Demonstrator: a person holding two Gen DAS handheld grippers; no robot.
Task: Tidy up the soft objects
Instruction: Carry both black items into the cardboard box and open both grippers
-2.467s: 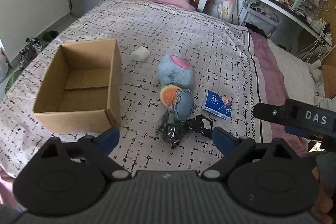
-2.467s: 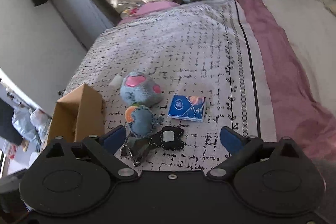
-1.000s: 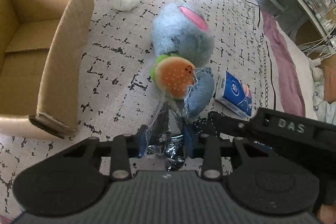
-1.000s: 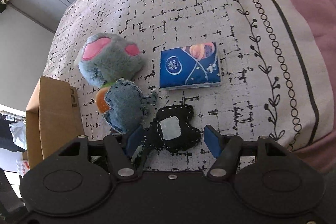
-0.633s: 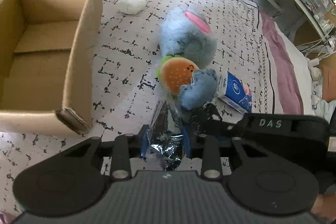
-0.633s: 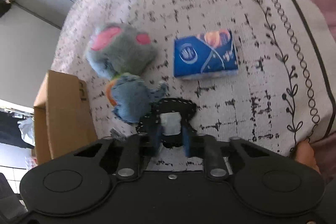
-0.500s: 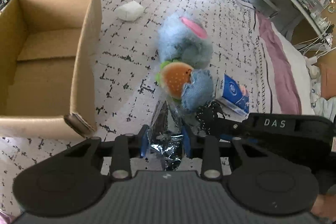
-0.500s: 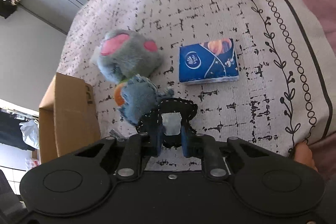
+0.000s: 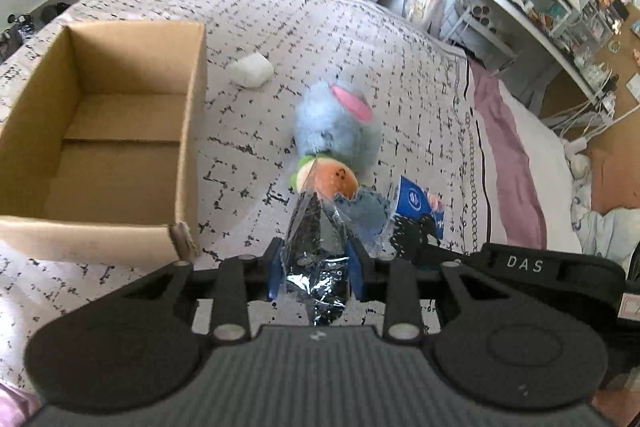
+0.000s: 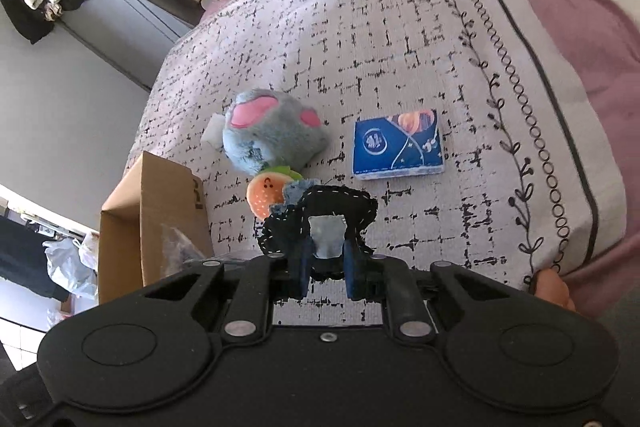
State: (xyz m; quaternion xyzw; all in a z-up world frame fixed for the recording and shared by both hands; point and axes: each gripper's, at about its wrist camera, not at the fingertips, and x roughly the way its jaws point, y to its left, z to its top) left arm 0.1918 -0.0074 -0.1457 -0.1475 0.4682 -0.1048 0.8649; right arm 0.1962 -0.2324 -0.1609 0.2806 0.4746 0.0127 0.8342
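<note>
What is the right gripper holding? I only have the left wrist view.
Observer: The right gripper is shut on a black patch with white stitching.
Operator: Anything else blocked for me?
Observer: The tissue pack lies flat, apart from the plush.
Operator: And the left's bag, visible there?
Observer: Only an edge of the bag, in front of the box.

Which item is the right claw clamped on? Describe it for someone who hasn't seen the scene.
On the patterned bedspread, look just right of the cardboard box, below the grey plush. The black fabric piece sits in the right claw: flat, white-stitched edges, pale square patch at its centre.
</note>
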